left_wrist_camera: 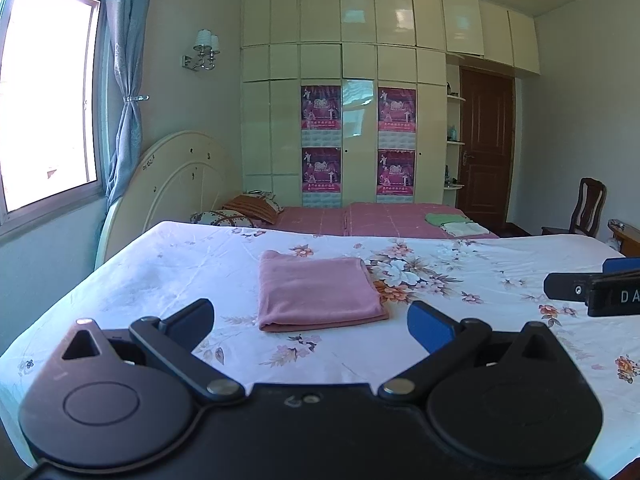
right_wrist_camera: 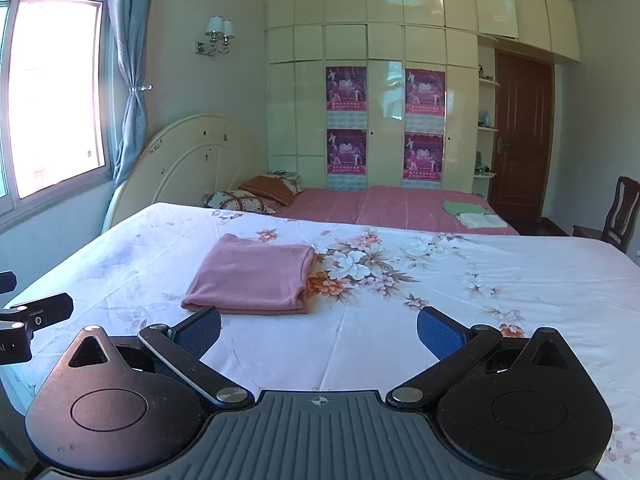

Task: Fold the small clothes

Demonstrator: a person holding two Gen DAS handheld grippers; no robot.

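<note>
1. The bed (left_wrist_camera: 480, 280) with the flowered sheet carries one pink cloth (left_wrist_camera: 316, 290), which lies flat as a neat rectangle of several layers, its thick folded edge toward the cameras. Judging by that shape, this piece looks fully folded.
2. On the farther red bed (right_wrist_camera: 400, 204) lies a small stack of folded clothes (right_wrist_camera: 474, 214), green and white, so most of the task seems finished; I see no unfolded garment left.
3. The left gripper (left_wrist_camera: 310, 322) has its fingers spread wide and holds nothing; the cloth lies just ahead, between their lines, not touched.
4. The right gripper (right_wrist_camera: 318, 330) is likewise spread and empty, with the cloth ahead and to its left, near the left finger (right_wrist_camera: 200, 330).
</note>
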